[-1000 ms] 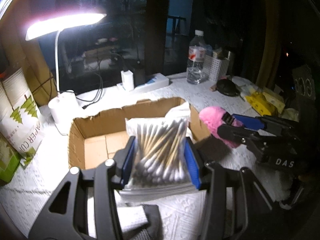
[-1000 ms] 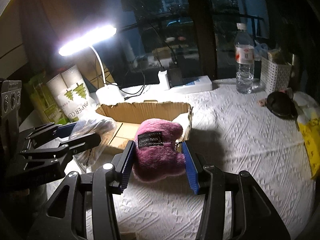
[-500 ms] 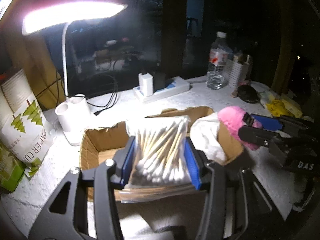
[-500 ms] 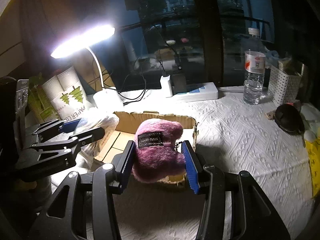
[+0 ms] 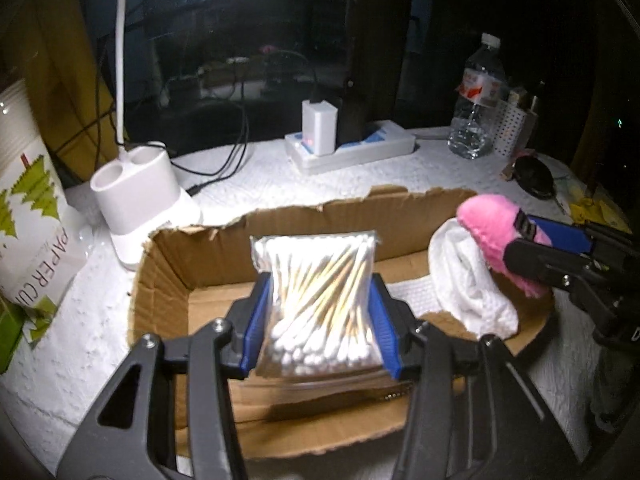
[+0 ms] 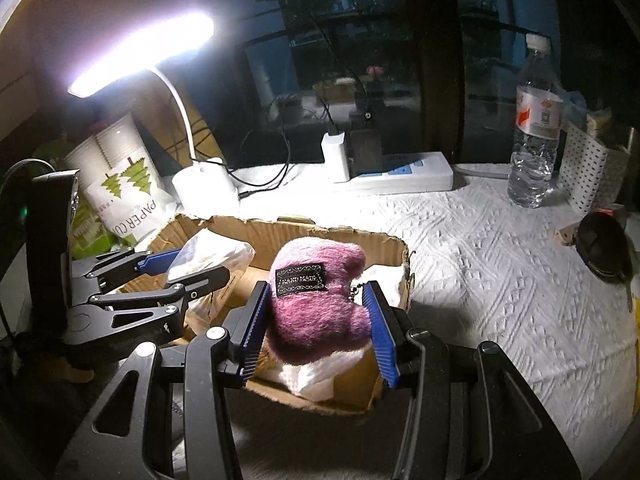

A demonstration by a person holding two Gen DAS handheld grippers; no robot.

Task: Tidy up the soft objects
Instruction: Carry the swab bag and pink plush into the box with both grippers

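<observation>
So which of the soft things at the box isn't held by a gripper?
The white cloth lying at the right end of the cardboard box. The cotton swab bag and pink plush are each clamped in a gripper.

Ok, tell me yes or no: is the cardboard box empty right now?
No, a white cloth already lies inside the cardboard box at its right end.
</observation>
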